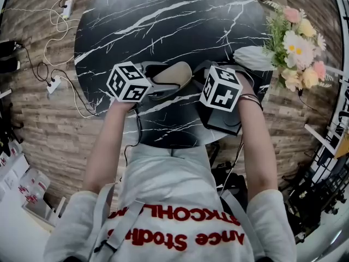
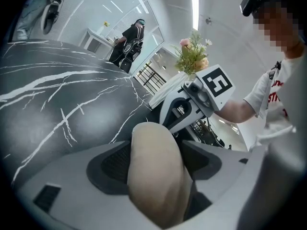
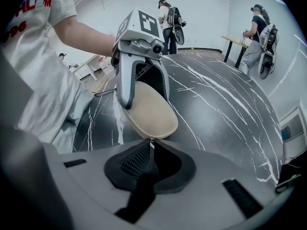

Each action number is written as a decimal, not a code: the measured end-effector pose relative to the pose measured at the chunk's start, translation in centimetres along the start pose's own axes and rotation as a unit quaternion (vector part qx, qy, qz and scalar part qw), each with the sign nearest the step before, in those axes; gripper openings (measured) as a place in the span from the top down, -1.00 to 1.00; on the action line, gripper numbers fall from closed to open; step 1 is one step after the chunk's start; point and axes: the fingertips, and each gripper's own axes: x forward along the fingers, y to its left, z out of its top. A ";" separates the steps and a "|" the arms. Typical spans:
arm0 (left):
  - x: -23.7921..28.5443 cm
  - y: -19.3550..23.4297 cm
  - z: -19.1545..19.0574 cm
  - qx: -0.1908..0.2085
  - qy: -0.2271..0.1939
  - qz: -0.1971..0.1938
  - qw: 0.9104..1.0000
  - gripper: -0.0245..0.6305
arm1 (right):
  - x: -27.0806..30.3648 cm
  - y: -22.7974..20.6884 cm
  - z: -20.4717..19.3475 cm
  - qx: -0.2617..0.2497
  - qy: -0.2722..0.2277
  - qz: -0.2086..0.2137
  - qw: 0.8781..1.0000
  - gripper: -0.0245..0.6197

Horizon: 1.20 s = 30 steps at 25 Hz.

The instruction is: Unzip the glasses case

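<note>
A beige glasses case (image 1: 173,74) is held over the near edge of the black marble table (image 1: 163,15). My left gripper (image 1: 159,82) is shut on the case's near end, and in the left gripper view the case (image 2: 156,171) fills the space between the jaws. My right gripper (image 1: 200,74) points steeply down at the case's right end. In the right gripper view the case (image 3: 148,111) lies just ahead of the jaws. A small silver zipper pull (image 3: 152,142) at its tip is pinched between the nearly closed pads of the right gripper (image 3: 152,150).
A bunch of flowers (image 1: 297,42) stands at the table's right edge beside a white object (image 1: 252,58). A power strip and cables (image 1: 54,83) lie on the wooden floor to the left. Other people (image 3: 169,20) stand far behind the table.
</note>
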 end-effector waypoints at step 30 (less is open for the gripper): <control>0.0 0.7 0.5 -0.035 -0.010 0.005 0.999 -0.12 | 0.2 3.3 3.6 0.126 -0.080 -0.093 0.984 0.82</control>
